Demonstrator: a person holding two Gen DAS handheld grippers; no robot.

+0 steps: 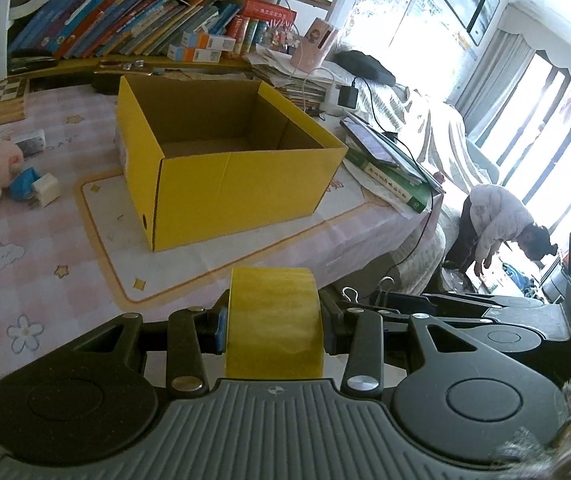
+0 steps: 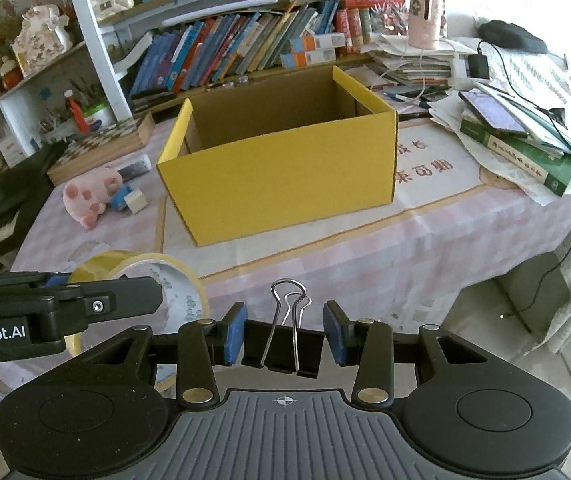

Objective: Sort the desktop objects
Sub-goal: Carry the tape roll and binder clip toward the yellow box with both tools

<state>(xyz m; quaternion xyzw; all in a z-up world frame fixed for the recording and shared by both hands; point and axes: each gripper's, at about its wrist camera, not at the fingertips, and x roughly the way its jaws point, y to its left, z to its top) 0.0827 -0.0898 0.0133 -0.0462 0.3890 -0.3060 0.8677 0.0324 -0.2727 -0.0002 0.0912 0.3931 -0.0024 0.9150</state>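
An open yellow cardboard box [image 1: 229, 184] stands empty on the pink tablecloth; it also shows in the right wrist view [image 2: 285, 172]. My left gripper [image 1: 273, 324] is shut on a yellow tape roll [image 1: 273, 320], held off the table's near edge; the roll shows from the side in the right wrist view [image 2: 157, 280]. My right gripper [image 2: 283, 338] is shut on a black binder clip [image 2: 285, 356], wire handles up, beside the left gripper. A pink plush toy [image 2: 89, 196], a blue item [image 2: 121, 199] and a white cube [image 2: 135, 201] lie left of the box.
A wooden chessboard [image 2: 101, 148] sits at the back left. Stacked books with a phone [image 2: 517, 140] and a charger cable lie at the right. A bookshelf [image 2: 225, 48] runs behind the table. A person [image 1: 501, 224] bends over by the window.
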